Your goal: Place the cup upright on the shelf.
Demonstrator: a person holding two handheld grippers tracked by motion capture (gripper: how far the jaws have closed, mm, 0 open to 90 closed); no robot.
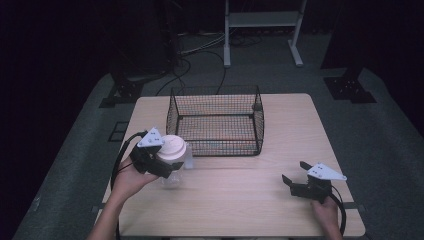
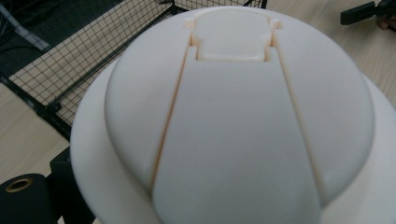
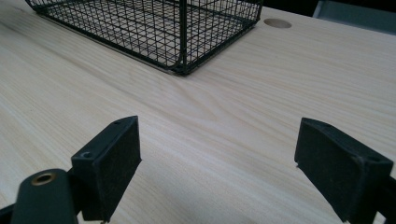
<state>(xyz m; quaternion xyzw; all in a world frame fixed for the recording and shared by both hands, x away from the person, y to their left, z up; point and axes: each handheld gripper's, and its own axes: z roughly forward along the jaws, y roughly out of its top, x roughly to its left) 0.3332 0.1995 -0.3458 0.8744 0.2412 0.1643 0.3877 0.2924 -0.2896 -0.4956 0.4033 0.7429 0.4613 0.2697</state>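
Your left hand-held gripper (image 1: 159,162) is clamped around a clear jar with a cream lid (image 1: 172,148), gripping it near the top at the left side of the surface (image 1: 240,200). The jar sits just in front of the black wire basket (image 1: 216,120), near its front left corner. In the left gripper view the domed lid (image 2: 238,121) lies close against the camera. Your right hand-held gripper (image 1: 295,177) rests low at the right side with its jaws spread wide and nothing between them, well apart from the jar
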